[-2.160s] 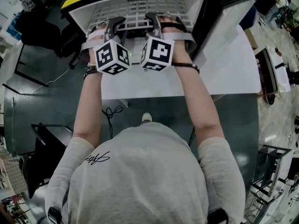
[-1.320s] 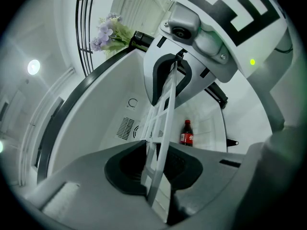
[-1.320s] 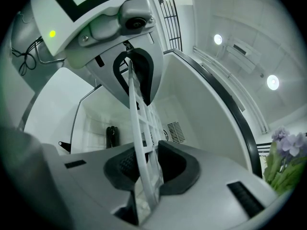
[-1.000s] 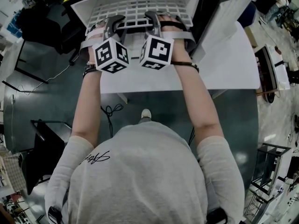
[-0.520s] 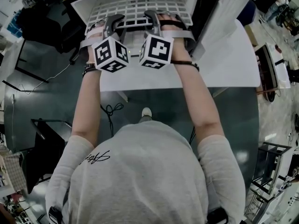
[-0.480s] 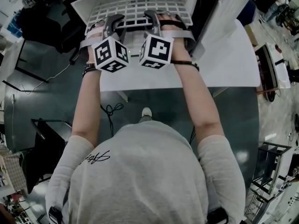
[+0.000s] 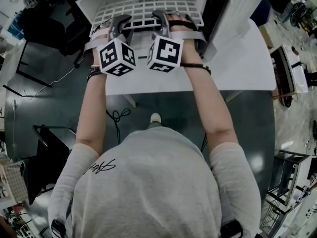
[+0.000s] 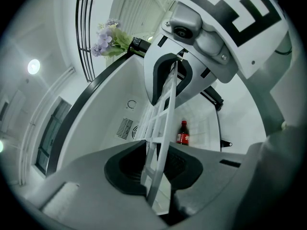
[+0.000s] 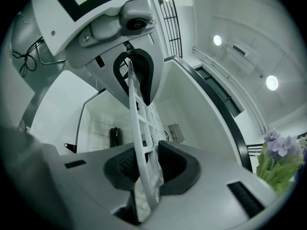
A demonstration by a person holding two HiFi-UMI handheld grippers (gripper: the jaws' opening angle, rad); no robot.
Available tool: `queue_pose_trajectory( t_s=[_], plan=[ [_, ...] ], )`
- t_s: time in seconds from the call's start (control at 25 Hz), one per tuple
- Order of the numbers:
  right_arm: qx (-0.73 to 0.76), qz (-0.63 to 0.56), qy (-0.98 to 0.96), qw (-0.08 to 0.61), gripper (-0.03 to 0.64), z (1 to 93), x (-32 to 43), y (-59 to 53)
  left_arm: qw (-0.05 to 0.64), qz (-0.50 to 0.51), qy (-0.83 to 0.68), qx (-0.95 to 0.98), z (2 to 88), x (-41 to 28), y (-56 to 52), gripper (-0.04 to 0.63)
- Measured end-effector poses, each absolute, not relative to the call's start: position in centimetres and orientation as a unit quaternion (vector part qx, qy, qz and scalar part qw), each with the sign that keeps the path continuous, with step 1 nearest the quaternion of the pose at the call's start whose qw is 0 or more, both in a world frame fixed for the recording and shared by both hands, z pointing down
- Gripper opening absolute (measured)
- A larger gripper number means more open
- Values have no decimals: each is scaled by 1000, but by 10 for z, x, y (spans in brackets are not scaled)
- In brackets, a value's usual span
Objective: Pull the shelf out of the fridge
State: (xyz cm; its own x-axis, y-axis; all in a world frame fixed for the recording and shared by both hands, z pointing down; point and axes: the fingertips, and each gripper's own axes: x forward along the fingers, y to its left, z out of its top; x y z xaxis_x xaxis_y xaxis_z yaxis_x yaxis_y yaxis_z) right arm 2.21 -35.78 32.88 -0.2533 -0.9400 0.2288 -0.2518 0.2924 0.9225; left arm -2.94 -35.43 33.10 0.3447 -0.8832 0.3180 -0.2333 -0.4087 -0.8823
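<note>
Setting: a workroom with a dark floor. A white table stands ahead of the person, and the fridge sits at its far edge with its door swung open to the right.
Shelf: the white wire shelf lies inside the fridge. Its front rail is at the near mouth and most of its grid is between the walls, so I judge the pull barely begun.
Left gripper: the left gripper has its tongs clamped on the front rail left of centre, with a bar pinched between the dark pads.
Right gripper: the right gripper grips the same rail just right of centre, pads pressed on the wire.
Why paired: the two holds flank the middle, probably so the shelf comes out straight and does not jam against a side wall.
Aim: both tools point nearly level, in line with the shelf, which suits a pull toward the near side.
Inside: a bottle with a red label shows beyond the grid, apart from it. I cannot tell whether it stands or lies.
On top: flowers sit on the fridge, clear of the work.
</note>
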Motion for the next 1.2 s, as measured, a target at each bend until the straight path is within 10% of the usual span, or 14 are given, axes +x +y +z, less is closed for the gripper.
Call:
queue_pose_trajectory(
  t_s=[1.2],
  plan=[
    [434,-402,-684,426,61,329,20,-339,380,-425,388,-724,331,-30,-336,63]
  ],
)
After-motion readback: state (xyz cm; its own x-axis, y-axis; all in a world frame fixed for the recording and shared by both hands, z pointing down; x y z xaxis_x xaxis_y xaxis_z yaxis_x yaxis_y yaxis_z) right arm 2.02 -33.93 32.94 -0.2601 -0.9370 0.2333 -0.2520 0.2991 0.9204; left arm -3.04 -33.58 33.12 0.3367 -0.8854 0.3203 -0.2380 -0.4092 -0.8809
